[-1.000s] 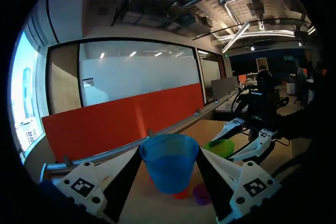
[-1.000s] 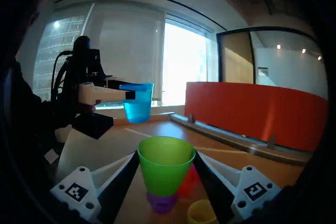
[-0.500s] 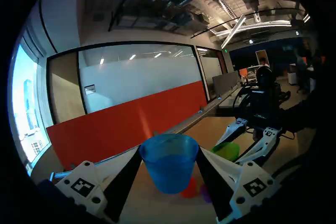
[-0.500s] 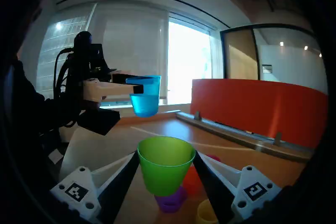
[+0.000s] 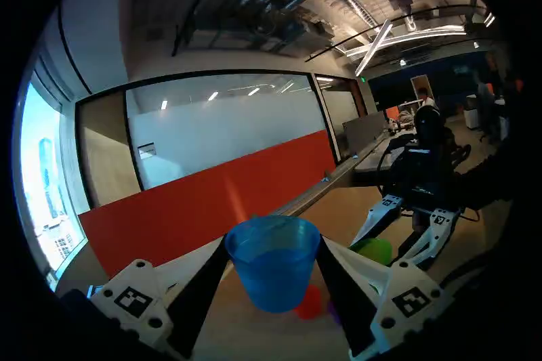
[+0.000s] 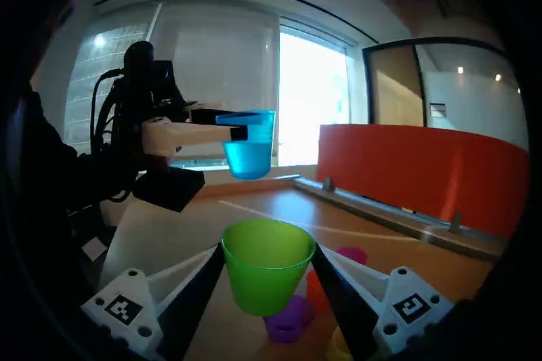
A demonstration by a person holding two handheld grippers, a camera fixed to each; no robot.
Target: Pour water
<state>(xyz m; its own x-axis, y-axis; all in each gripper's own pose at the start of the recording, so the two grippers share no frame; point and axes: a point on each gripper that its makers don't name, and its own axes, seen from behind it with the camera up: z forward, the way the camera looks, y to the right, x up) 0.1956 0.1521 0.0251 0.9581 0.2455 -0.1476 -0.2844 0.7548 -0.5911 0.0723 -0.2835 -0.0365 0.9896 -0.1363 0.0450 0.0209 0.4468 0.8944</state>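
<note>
Blue cup (image 5: 272, 263): translucent blue plastic, tapered, upright, held in the air above the table (image 6: 203, 225).
Blue cup contents: water (image 5: 274, 283), showing as a darker band up to about mid-height in the right gripper view.
Left gripper (image 5: 272, 247): both fingers pressed on the blue cup's sides, just below the rim.
Green cup (image 6: 265, 265): opaque lime green, tapered, upright, open mouth up, lower than the blue cup and well apart from it.
Green cup contents: cannot tell; inside wall plain green.
Right gripper (image 6: 267, 252): fingers closed against the green cup from both sides, holding it clear of the table.
Table: light wood, with an orange partition (image 6: 420, 178) along its far edge.
Small cups on table: purple cup (image 6: 290, 320) below the green cup, orange cup (image 6: 315, 290) beside it, pink cup (image 6: 352, 254) farther back, yellow cup (image 6: 337, 347) at the bottom edge; contents not visible.
</note>
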